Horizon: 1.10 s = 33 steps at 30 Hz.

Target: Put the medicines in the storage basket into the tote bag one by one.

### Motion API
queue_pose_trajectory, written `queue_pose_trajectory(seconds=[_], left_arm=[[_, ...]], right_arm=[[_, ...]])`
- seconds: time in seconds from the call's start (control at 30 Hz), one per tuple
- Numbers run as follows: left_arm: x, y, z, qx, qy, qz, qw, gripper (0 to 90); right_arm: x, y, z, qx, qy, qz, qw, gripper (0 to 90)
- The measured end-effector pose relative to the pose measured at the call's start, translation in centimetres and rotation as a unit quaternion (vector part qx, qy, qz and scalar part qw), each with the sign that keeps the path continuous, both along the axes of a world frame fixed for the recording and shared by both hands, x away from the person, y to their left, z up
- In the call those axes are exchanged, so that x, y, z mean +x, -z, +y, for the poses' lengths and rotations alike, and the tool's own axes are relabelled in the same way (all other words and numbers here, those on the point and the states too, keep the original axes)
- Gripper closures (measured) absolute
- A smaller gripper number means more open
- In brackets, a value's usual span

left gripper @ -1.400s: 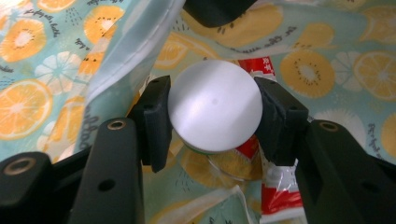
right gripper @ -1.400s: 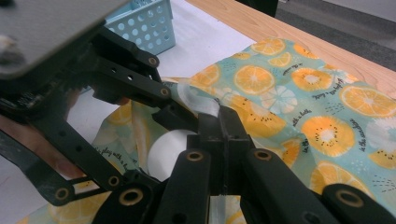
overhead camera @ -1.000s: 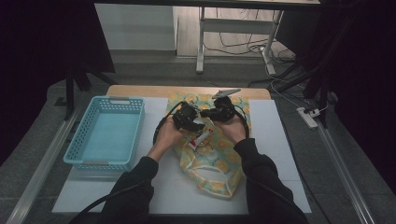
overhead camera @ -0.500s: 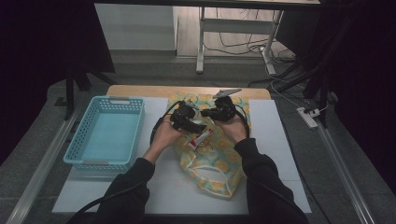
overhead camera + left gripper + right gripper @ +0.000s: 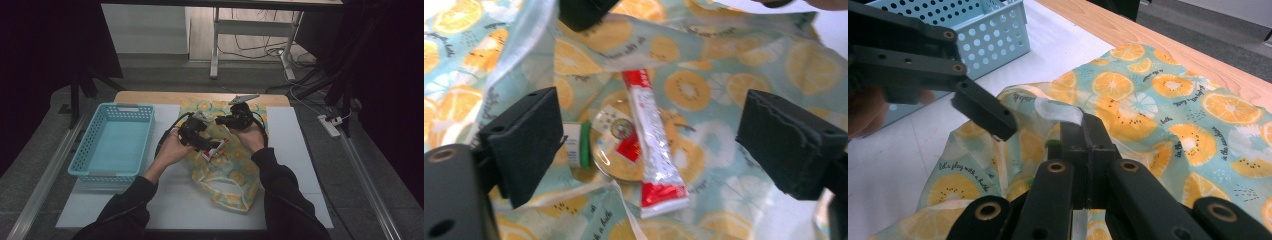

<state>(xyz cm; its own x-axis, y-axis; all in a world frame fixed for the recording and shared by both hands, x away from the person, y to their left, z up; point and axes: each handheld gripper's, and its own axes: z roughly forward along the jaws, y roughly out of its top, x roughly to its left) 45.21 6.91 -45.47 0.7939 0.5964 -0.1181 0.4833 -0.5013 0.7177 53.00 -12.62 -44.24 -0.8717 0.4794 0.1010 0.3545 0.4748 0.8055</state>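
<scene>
- The left gripper (image 5: pixel 644 145) is held over the bag (image 5: pixel 235 165); its jaws have just been opening and stand spread, with nothing pressed between them.
- A red-and-white sachet (image 5: pixel 651 150) is seen lying in the gap between the left fingers, clear of both pads, on the bag's cloth.
- Under the sachet a round foil-topped item (image 5: pixel 616 150) is half covered; a green-edged thing (image 5: pixel 580 145) beside the left pad is cut off.
- The right gripper (image 5: pixel 1088 135) is pressed together on the bag's pale rim (image 5: pixel 1060 112), which is held lifted.
- The basket (image 5: pixel 112 145) stands well apart from the fingers.
</scene>
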Motion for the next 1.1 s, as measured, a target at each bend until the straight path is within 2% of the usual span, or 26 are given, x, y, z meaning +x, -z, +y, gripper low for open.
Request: queue_pose_trajectory(seconds=[0.17, 0.47, 0.63, 0.83, 1.1], left_arm=[[-0.9, -0.3, 0.8, -0.016, 0.0, -0.002, 0.9999, 5.4], [-2.6, -0.7, 1.8, -0.038, 0.008, -0.002, 0.9993, 4.6], [-3.6, -0.6, 2.2, -0.043, 0.021, -0.006, 0.9989, 4.0], [-4.5, -0.1, 2.3, -0.048, 0.034, 0.012, 0.9982, 2.6], [-5.8, 0.2, 2.5, -0.051, 0.037, 0.007, 0.998, 0.6]], right_arm=[[-0.1, -0.1, 0.0, 0.0, -0.001, -0.001, 1.0, 90.0], [-0.2, -0.2, 0.0, 0.0, -0.004, 0.002, 1.0, 90.0], [-0.3, -0.2, 0.0, -0.001, -0.005, 0.003, 1.0, 90.0], [-0.4, -0.2, -0.1, -0.001, -0.005, 0.005, 1.0, 90.0], [-0.6, -0.4, -0.1, -0.001, -0.007, 0.002, 1.0, 90.0]])
